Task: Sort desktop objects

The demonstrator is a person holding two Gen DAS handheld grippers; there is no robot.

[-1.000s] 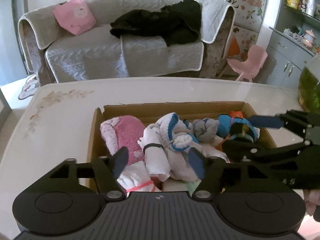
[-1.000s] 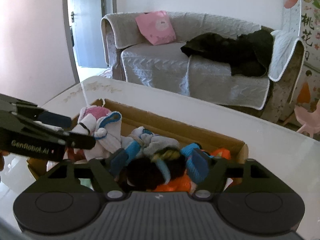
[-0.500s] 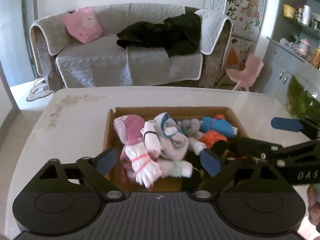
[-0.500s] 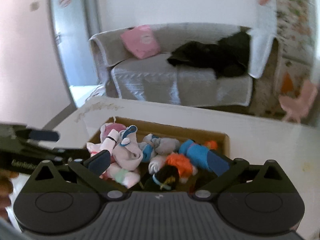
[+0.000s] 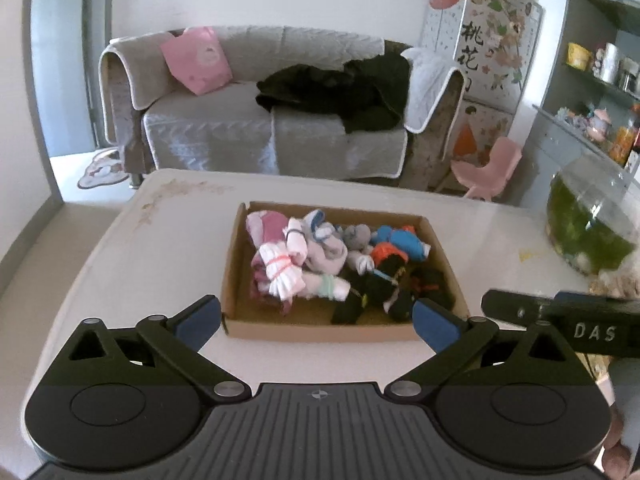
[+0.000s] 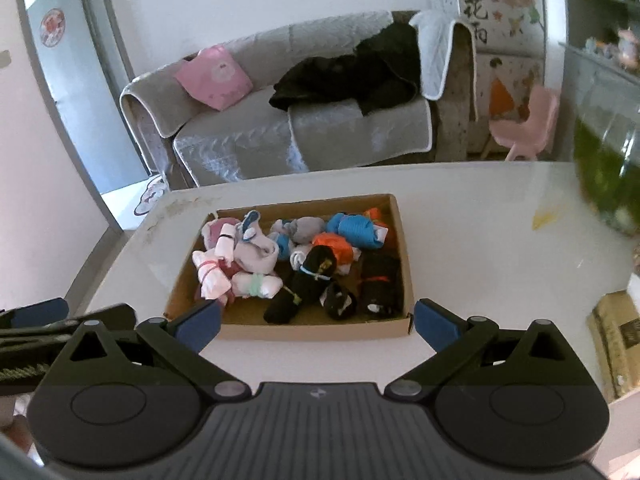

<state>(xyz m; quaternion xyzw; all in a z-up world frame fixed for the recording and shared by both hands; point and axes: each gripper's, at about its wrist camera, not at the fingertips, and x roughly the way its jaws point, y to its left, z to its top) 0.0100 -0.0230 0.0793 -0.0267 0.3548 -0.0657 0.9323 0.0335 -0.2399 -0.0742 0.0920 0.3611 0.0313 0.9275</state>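
My left gripper (image 5: pixel 316 326) has just been opening and now stands wide, nothing between its pads. My right gripper (image 6: pixel 316 326) is likewise released and bare. Ahead of and below both sets of jaws sits the box (image 5: pixel 438 236) on the table (image 5: pixel 160 248), full of bundled socks (image 5: pixel 280 268): pale ones toward my left pad, black ones (image 6: pixel 312 276) nearer the right. A fishbowl (image 5: pixel 592 224) stands far right.

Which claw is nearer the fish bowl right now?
Right. The right claw hangs over the box's near edge, on the fish bowl side; the left claw is beside it, farther away.
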